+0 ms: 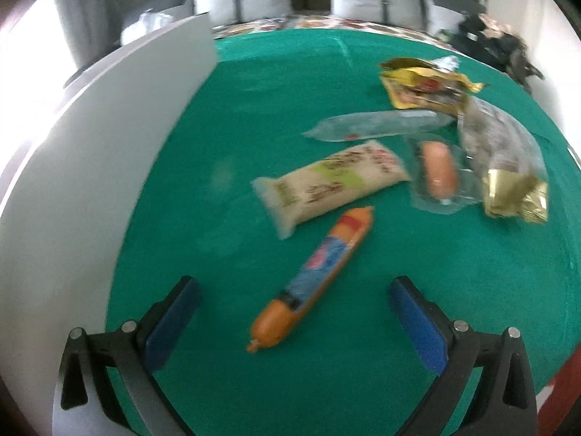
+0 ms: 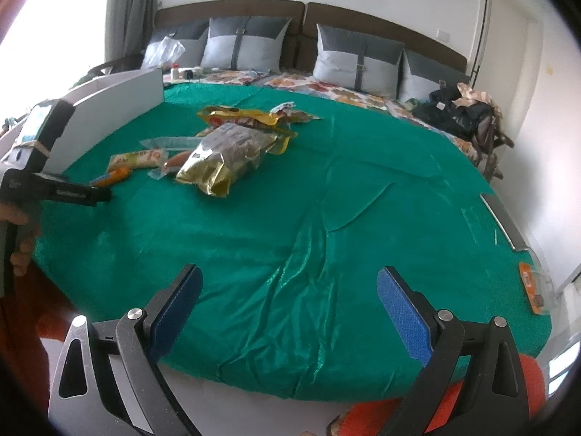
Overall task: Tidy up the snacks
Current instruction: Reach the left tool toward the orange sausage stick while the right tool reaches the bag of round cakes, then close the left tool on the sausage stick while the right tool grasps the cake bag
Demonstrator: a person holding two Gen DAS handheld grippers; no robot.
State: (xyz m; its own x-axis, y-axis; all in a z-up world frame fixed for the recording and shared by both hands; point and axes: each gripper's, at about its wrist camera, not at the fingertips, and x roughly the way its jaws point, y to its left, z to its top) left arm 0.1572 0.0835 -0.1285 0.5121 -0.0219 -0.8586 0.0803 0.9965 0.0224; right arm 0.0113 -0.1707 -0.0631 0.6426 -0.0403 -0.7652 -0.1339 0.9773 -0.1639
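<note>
Green cloth [image 1: 225, 116] carries scattered snacks, an orange sausage [image 1: 308, 279] between the released left claw [image 1: 294, 290]; right claw [image 2: 288, 283] released.

left gripper [image 1: 295, 321]: black angular frame, two fingers lined with blue textured pads [image 1: 173, 327], round silver screws on the linkages.
right gripper [image 2: 289, 318]: same black frame, blue pads [image 2: 405, 318], silver screws at 7 and 5 o'clock.
left handle, seen from right wrist view: black body with small white lettering.
clothing: orange-red fabric [image 2: 472, 403] at 5 o'clock.
</note>
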